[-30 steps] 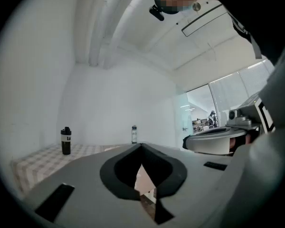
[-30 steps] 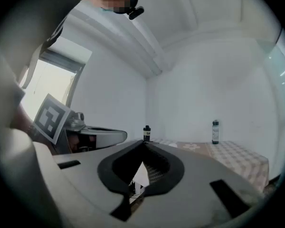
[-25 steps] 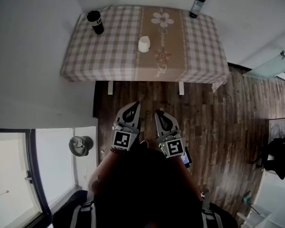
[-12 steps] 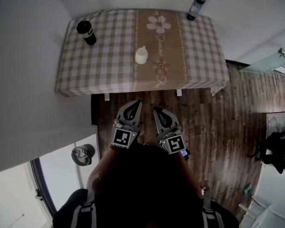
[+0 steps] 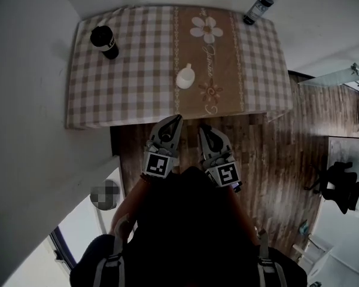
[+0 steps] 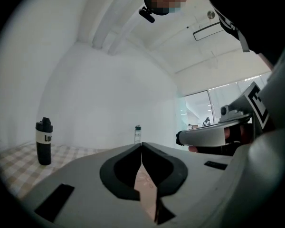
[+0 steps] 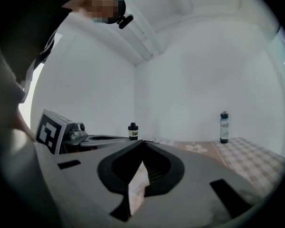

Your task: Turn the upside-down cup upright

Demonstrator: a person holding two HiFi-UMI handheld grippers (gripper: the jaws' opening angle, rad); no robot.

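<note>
A small white cup (image 5: 185, 76) stands upside down on the brown runner in the middle of the checked tablecloth (image 5: 131, 70). My left gripper (image 5: 177, 118) is shut and empty, its tips just at the table's near edge, below the cup. My right gripper (image 5: 201, 127) is also shut and empty, a little nearer to me over the wooden floor. In the left gripper view my left gripper (image 6: 141, 146) has its jaws closed tip to tip; the cup is hidden behind them. The right gripper view shows my right gripper (image 7: 143, 144) closed the same way.
A black flask (image 5: 104, 42) stands at the table's far left, also seen as the black flask (image 6: 43, 141) and black flask (image 7: 133, 131). A clear bottle (image 5: 258, 8) stands at the far right corner. A white wall runs along the left; a chair (image 5: 338, 187) is at the right.
Both grippers have come forward toward the table, still shut. The table and cup now sit closer in the head view, with the left gripper's tips reaching the near edge.
</note>
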